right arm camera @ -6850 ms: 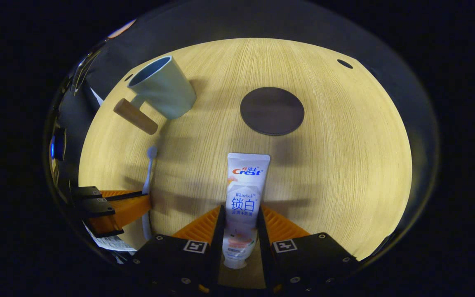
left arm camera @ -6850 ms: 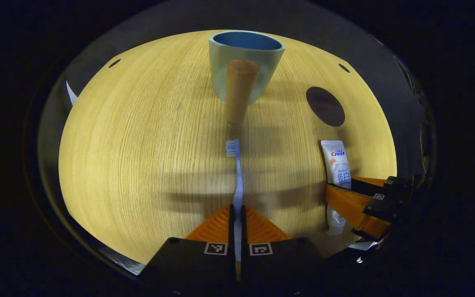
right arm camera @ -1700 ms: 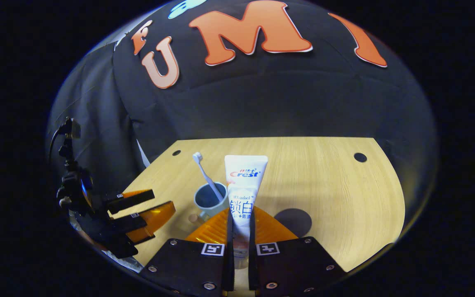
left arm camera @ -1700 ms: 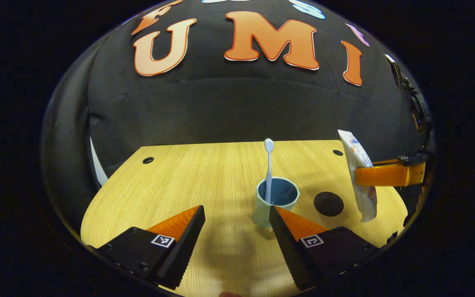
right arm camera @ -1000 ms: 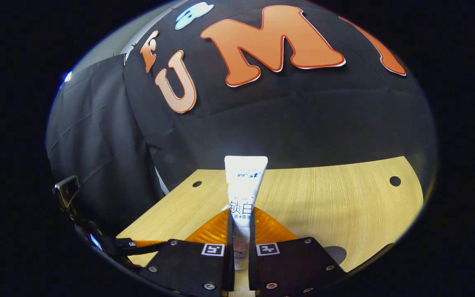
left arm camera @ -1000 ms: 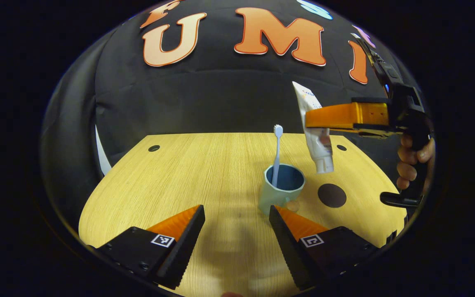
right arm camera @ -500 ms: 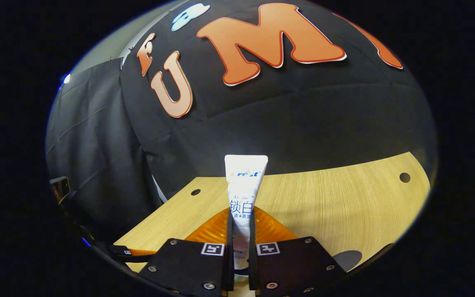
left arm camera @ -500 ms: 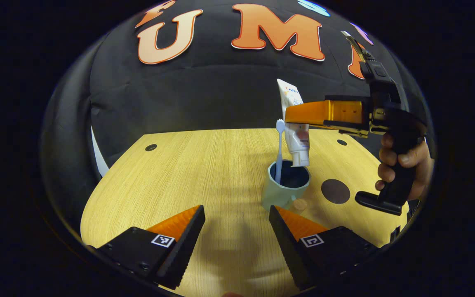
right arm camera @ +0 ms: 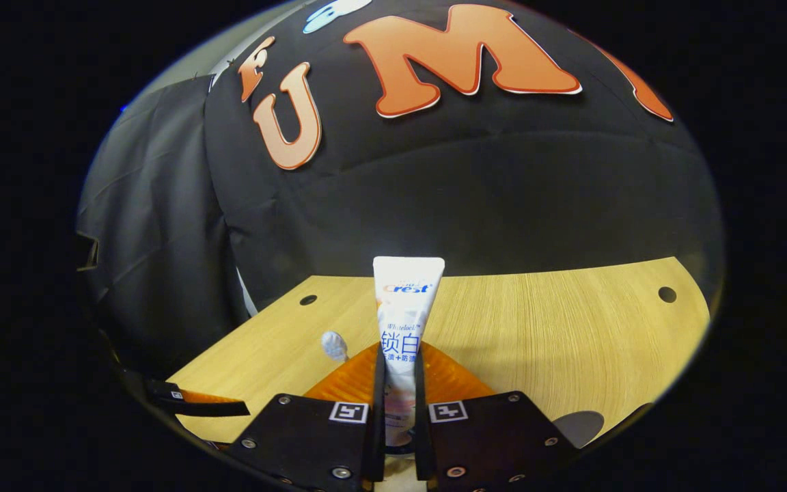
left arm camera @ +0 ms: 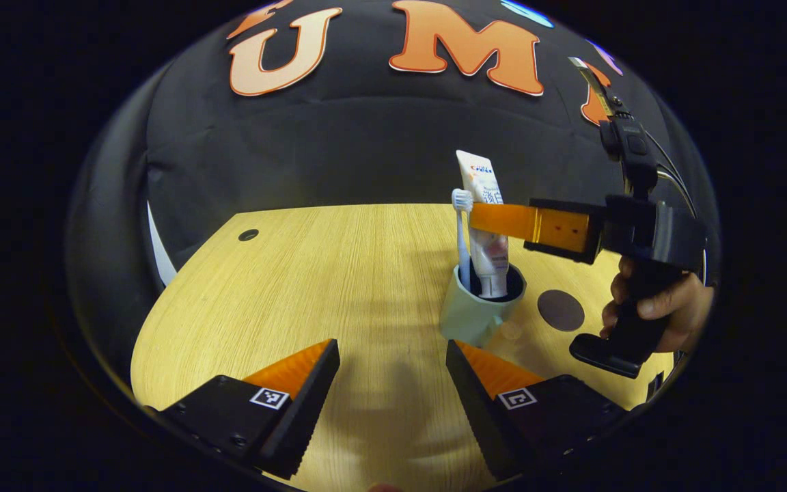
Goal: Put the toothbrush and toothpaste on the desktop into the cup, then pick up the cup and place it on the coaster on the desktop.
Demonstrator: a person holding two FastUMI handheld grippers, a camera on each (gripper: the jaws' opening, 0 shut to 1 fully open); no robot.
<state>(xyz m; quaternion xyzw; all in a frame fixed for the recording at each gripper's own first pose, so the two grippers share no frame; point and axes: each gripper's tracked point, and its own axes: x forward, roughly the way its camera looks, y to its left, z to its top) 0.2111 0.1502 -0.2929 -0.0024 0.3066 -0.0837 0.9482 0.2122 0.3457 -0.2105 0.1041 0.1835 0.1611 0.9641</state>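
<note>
In the left gripper view, the right gripper [left arm camera: 486, 217] clamps the toothpaste tube [left arm camera: 484, 205] upright with its cap end down inside the pale green cup [left arm camera: 470, 316], beside the standing toothbrush [left arm camera: 462, 236]. The cup stands on the wooden desktop [left arm camera: 311, 273], just left of the dark round coaster [left arm camera: 561, 310]. The left gripper [left arm camera: 392, 352] hangs near the cup, its 2 fingers spread wide and holding nothing.
</note>
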